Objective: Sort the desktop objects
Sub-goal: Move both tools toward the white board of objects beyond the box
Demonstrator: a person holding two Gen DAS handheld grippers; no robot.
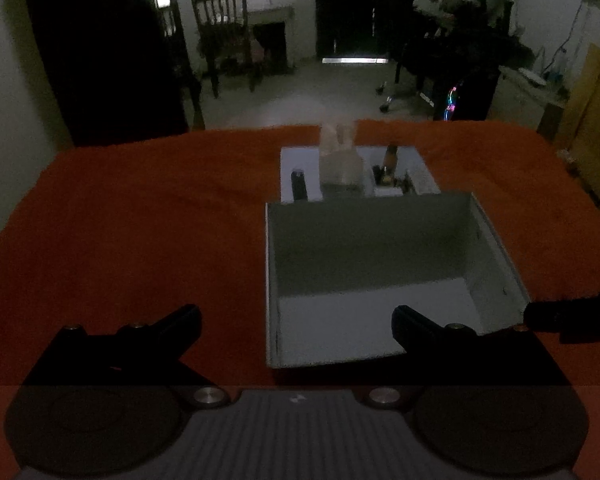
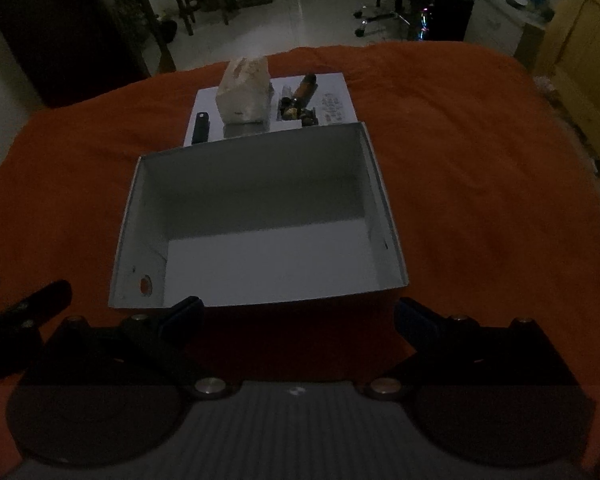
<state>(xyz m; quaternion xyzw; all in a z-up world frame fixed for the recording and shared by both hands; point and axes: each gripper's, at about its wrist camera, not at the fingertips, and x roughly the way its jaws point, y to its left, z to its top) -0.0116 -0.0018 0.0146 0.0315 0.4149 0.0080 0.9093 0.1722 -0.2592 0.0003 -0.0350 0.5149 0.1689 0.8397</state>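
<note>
Ahead of my left hand-held gripper (image 1: pixel 296 328), an open white box (image 1: pixel 496 240) sits on the worktop (image 1: pixel 140 220), which is covered in an orange cloth. My left fingers stand wide apart with nothing between them; the right one of the pair hangs over the box's near edge, the other over bare cloth. The left hand-held gripper points downward toward the near part of the box.

My right hand-held gripper (image 2: pixel 298 314) is likewise spread wide and holds nothing. Both of its fingers hover just short of the box's near wall. Seen from the right wrist, the box interior shows only its pale floor and walls, with a small round hole (image 2: pixel 145 284) in the near left corner flap.

Beyond the box's far wall lies a flat white sheet (image 2: pixel 340 84), touching or just behind the box; I cannot tell which. On that sheet, from left to right: a small dark oblong item (image 2: pixel 200 128) lying flat, a pale whitish block (image 2: pixel 245 94) standing upright, and a cluster of small dark and brownish items (image 2: pixel 300 100) whose nature is too blurred to make out. A patch of faint printed marks (image 2: pixel 332 109) shows on the sheet's right part.

At the left edge of the right wrist view, part of my left hand-held gripper is visible as a dark shape, beside the right one.

Lighting is dim throughout.
</note>
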